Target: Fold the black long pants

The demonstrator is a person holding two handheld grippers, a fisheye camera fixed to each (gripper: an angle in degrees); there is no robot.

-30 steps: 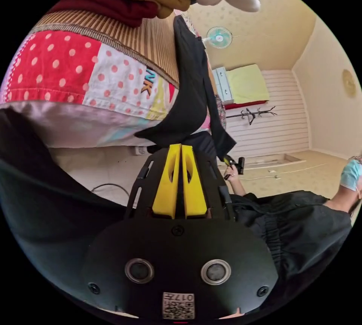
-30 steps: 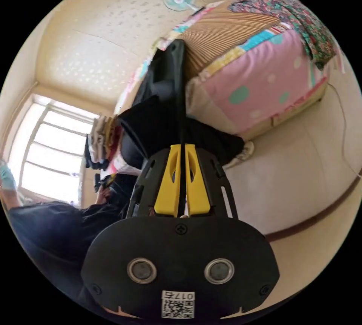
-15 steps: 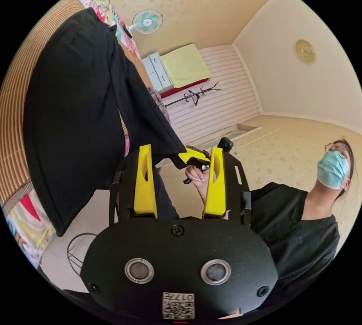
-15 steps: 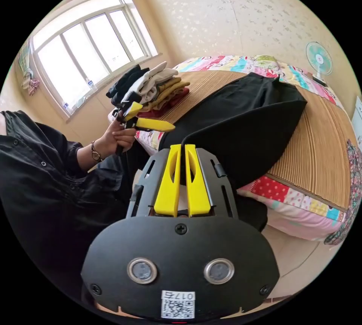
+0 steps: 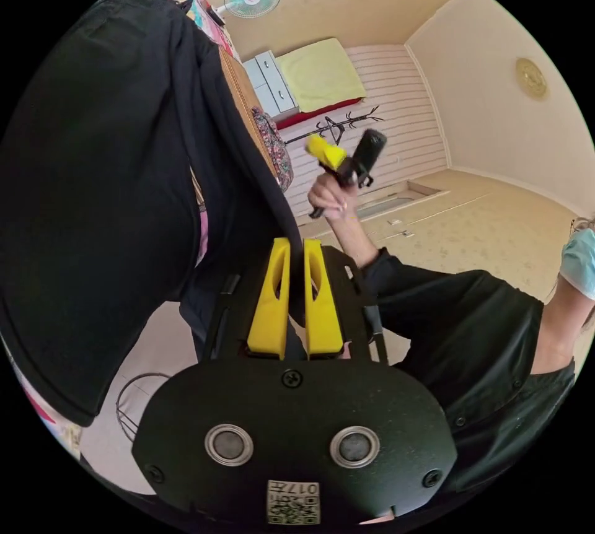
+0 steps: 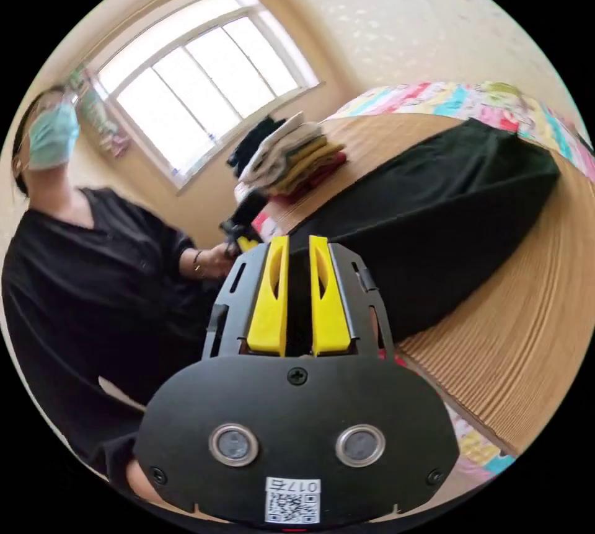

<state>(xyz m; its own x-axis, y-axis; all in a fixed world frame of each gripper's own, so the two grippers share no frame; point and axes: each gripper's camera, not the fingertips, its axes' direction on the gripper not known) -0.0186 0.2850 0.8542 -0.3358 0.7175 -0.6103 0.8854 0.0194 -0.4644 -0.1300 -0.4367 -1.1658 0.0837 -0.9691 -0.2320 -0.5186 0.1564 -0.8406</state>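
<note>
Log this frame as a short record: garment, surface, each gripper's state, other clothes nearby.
garment: black long pants, lying folded across the bed, one end hanging past its edge
surface: slatted bamboo mat over a patchwork bedcover
left gripper: jaws nearly together, dark fabric showing in the gap; grip unclear
right gripper: jaws close together at the pants' edge; grip unclear
other clothes: stack of folded clothes by the window

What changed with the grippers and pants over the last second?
Both grippers let go of the black pants, which dropped from hanging to lying across the bed mat. The left gripper opened, then narrowed again. The clothes stack stayed put.
</note>
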